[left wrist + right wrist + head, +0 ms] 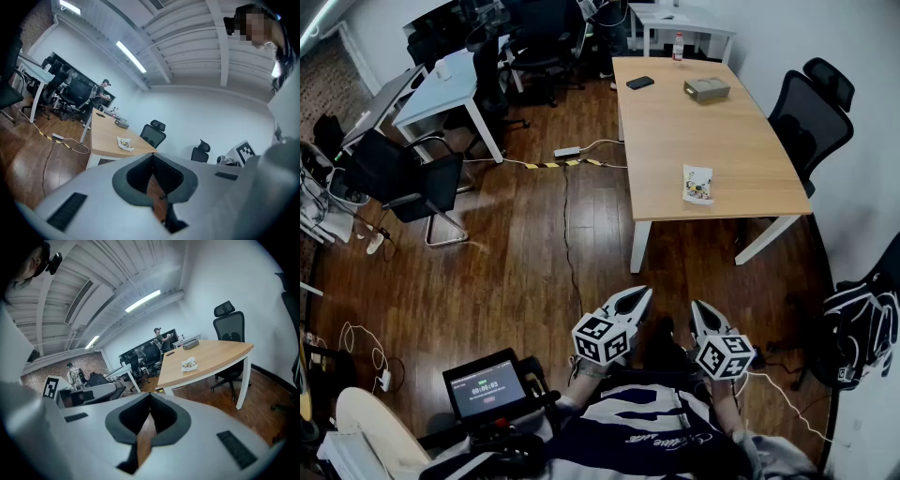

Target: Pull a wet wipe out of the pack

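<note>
Person point(647, 441): stands at 6 o'clock of the head view and holds both grippers close in front of the body.
Left gripper point(639, 294): at 6 o'clock; its jaws are pressed together at the tips and nothing is between them, only floor point(534, 244) shows through the gap behind the tips.
Right gripper point(699, 307): at 5 o'clock, just beside the left one; its jaws are pressed together too, and they are empty.
Pack point(697, 184): lies flat on the table point(675, 141) at 1 o'clock, near the table's closer end and well apart from both grippers; it is too small to tell whether its flap is open or a wipe sticks out.
Other things on table: a box point(707, 89) and a phone point(639, 82) at the far end, about 12 o'clock, away from the pack.
Done so far: nothing, as I judge; the pack looks untouched.
Left to do: the whole task, I think. That means to come to the table, to steady the pack with one gripper, to pinch a wipe with the other and to draw it out.
</note>
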Demonstrator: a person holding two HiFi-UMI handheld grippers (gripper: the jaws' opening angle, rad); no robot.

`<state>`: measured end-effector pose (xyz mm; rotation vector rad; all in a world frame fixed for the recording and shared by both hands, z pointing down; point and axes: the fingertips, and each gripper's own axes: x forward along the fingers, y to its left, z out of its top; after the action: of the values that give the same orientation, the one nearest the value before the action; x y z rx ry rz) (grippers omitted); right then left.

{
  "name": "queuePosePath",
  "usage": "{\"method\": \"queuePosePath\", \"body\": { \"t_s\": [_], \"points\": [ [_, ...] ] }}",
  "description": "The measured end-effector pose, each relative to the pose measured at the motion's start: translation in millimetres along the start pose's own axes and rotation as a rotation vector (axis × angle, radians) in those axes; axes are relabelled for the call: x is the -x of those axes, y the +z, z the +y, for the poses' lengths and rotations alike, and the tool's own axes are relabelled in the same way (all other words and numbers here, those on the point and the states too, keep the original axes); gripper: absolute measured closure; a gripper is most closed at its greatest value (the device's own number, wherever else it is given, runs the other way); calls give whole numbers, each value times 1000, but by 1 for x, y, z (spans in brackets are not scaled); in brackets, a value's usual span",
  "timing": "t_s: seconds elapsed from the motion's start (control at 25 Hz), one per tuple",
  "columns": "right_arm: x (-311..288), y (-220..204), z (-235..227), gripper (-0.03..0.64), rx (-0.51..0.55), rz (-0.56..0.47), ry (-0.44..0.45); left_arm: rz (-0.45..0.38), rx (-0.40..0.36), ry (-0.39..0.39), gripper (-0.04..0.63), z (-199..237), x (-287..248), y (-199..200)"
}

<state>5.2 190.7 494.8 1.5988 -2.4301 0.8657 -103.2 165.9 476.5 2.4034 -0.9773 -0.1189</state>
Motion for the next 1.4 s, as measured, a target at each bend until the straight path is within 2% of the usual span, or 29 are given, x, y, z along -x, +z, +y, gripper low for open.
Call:
{"method": "queuePosePath", "body": {
  "t_s": [0.32,0.52,0.64,0.8,1.08,1.24,1.4],
  "points": [
    [-62,27,-44,618,24,31,38,-1,0,72,592,47,-59,19],
    [-93,74,-97,618,108,51,73,-35,16,119,592,60,-130,41],
    [-107,98,-138,618,78,46,79,-27,9,136,592,60,-173,48],
    [-124,113,-182,618,18,62,97,12,6,183,592,65,-210,40],
    [-151,108,-217,618,-42,109,119,105,14,262,592,89,-234,26],
    [-158,107,-233,618,-70,121,99,169,4,267,592,103,-253,21],
    [-157,111,-251,618,-87,115,57,239,-38,241,592,118,-282,19]
  ]
}}
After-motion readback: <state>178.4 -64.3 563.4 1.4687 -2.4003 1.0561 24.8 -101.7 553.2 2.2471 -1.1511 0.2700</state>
